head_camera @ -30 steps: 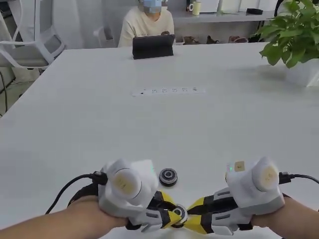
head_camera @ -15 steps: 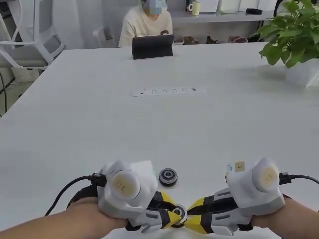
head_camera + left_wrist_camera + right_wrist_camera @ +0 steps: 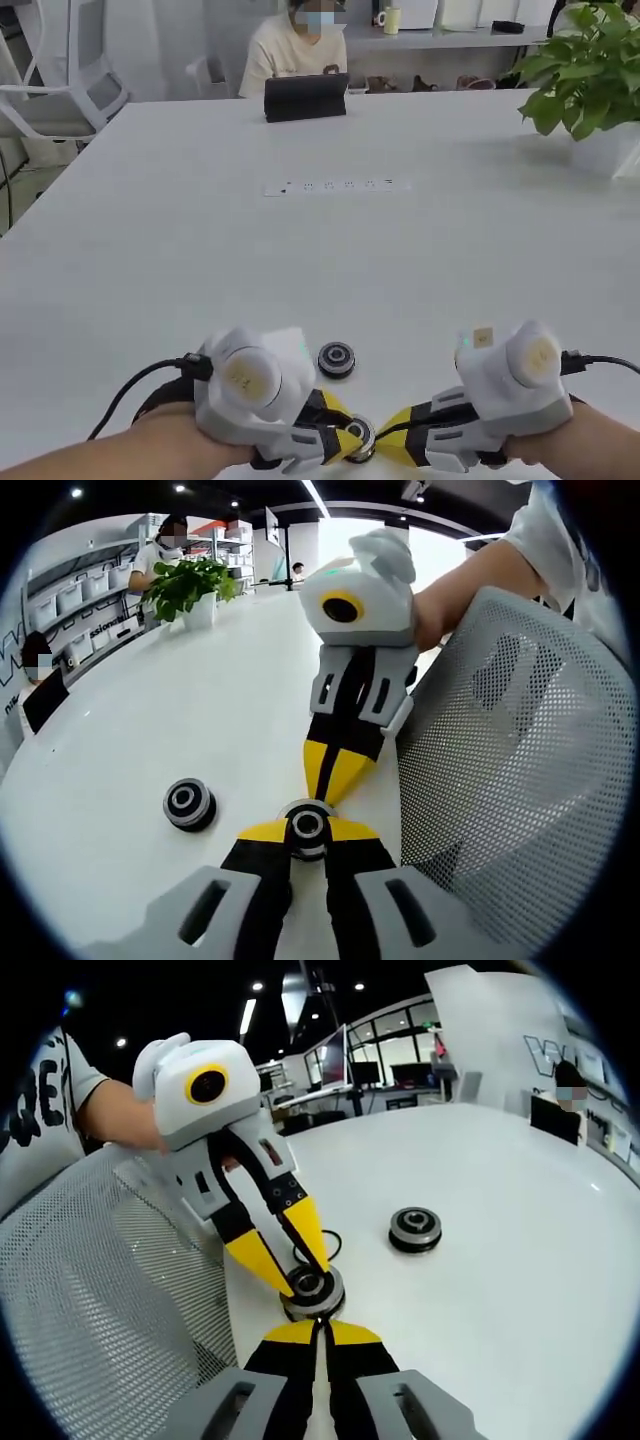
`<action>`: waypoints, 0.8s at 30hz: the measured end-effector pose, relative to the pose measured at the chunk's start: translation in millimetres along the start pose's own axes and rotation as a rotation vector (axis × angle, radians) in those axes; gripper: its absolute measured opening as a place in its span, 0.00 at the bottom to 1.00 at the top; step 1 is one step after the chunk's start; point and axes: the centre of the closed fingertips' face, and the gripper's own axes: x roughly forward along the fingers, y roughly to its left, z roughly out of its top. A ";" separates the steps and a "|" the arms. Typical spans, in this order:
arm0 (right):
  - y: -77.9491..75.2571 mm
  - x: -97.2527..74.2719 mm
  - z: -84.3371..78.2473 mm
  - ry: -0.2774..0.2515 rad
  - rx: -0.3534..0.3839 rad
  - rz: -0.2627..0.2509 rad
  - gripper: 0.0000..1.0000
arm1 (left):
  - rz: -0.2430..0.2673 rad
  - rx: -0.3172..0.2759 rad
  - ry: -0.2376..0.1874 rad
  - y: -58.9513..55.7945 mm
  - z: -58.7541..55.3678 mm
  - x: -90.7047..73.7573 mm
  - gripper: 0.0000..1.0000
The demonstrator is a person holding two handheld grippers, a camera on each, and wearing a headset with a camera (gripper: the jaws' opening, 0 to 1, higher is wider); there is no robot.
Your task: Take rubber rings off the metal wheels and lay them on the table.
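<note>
table [image 3: 180, 250]: white, wide | middle: white power strip [image 3: 337, 185] lying flat | far side: dark tablet [image 3: 306, 95] propped upright | far right: potted plant [image 3: 603, 148] | near side: loose wheel [image 3: 337, 359] lying flat; second wheel [image 3: 358, 435] near it, at the table's near edge

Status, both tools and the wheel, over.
Left tool clamps small metal wheel with black rubber ring. Right tool shut at its rim. Second ringed wheel lies apart, nothing blocking.

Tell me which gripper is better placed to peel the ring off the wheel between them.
Probably the right gripper: its jaws are shut at the rim of the wheel, while the left gripper clamps that wheel across, steadying it.
</note>
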 end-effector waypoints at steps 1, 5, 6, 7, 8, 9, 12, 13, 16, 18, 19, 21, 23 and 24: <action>0.3 0.0 -0.1 0.000 0.002 0.000 0.00 | 0.001 0.000 0.000 0.0 0.0 0.0 0.07; 0.9 0.2 -0.2 0.004 0.019 -0.003 0.00 | 0.001 0.001 -0.001 -0.2 0.0 -0.1 0.07; 0.5 0.1 -0.3 0.002 0.028 -0.004 0.00 | 0.001 0.001 -0.001 -0.3 0.0 -0.2 0.07; -0.4 0.0 -0.3 -0.004 0.053 -0.006 0.00 | 0.002 0.001 -0.001 -0.3 0.0 -0.3 0.07; -0.5 -0.3 -0.2 -0.009 0.071 -0.006 0.00 | 0.003 0.002 0.000 -0.3 0.0 -0.3 0.07; -1.9 -0.5 -0.3 -0.015 0.091 -0.012 0.00 | 0.003 0.004 0.000 -0.3 0.0 -0.3 0.07; -2.7 -0.5 -0.4 -0.023 0.111 -0.017 0.00 | 0.005 0.002 -0.002 -0.1 -0.1 -0.3 0.07; -2.7 -0.6 0.0 -0.028 0.116 -0.017 0.00 | 0.006 0.002 -0.002 -0.2 0.0 -0.4 0.07; -4.1 -2.4 1.4 -0.037 0.134 -0.021 0.00 | 0.008 0.004 -0.001 -0.7 0.1 -0.6 0.07; -4.8 -3.7 2.1 -0.046 0.145 -0.024 0.00 | 0.008 0.004 -0.001 -0.9 0.2 -0.5 0.07; -5.0 -3.9 2.3 -0.048 0.146 -0.025 0.00 | 0.008 0.004 -0.001 -0.9 0.2 -0.5 0.07; -7.5 -6.5 6.0 -0.075 0.170 -0.032 0.00 | 0.007 0.004 -0.001 -1.0 0.2 -0.5 0.07; -9.6 -8.6 10.5 -0.107 0.216 -0.030 0.00 | 0.007 0.004 -0.002 -1.0 0.2 -0.5 0.07; -9.5 -8.5 10.7 -0.109 0.219 -0.029 0.00 | 0.008 0.003 -0.002 -1.1 0.3 -0.5 0.07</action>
